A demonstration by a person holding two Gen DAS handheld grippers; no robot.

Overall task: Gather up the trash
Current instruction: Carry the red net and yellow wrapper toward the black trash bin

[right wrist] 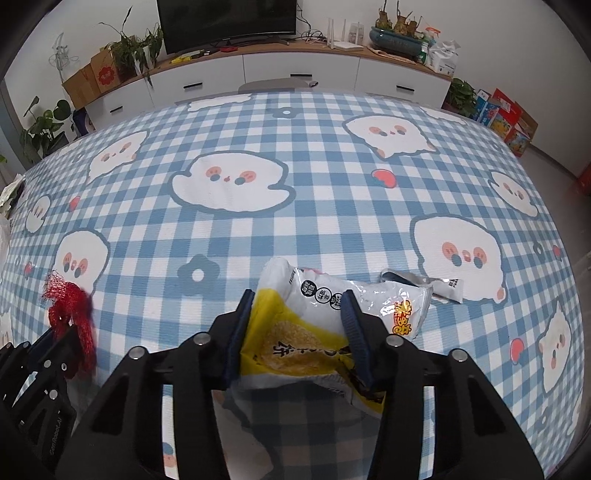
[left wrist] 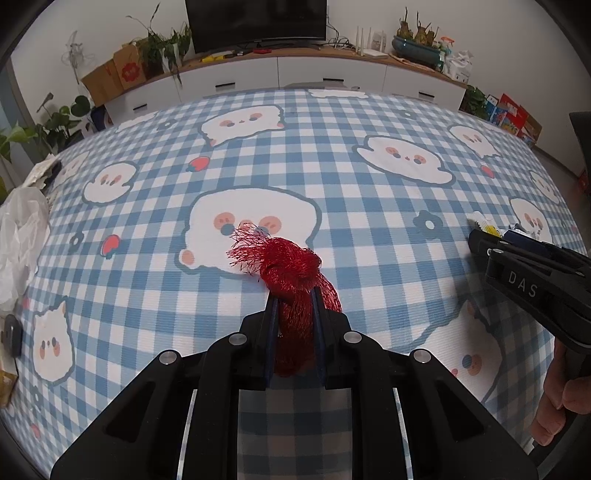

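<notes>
Gripping a bunched-up red mesh net bag (left wrist: 291,280), the left gripper (left wrist: 294,299) is clamping its two fingers tight on the middle of the wad, with the frayed knotted end sticking out past the fingertips and hanging just over the blue-and-white checkered tablecloth (left wrist: 332,177), right above one of the cartoon ghost-face prints. Over on the other side, the right gripper (right wrist: 299,306) is pinching a crinkly yellow and white snack wrapper (right wrist: 306,325), fingers squeezing in on both sides of it, and the wrapper is bulging up between them while its far end is lying on the cloth. Just beyond that, slightly to the right, a second small silvery wrapper (right wrist: 424,282) is sitting flat on the table, apart from both grippers, so that one's not picked up yet. In the right wrist view the red net is showing up at the far left edge, in the left gripper's grip, well apart from the snack wrapper. In the left wrist view the right gripper is poking in from the right edge with a bit of the yellow wrapper peeking out at its tip. A crumpled clear plastic bag (left wrist: 20,243) is lying at the left edge of the table. Behind the table, a white low cabinet (left wrist: 295,74) is running along the wall with a TV (left wrist: 256,22) and some potted plants on top.
</notes>
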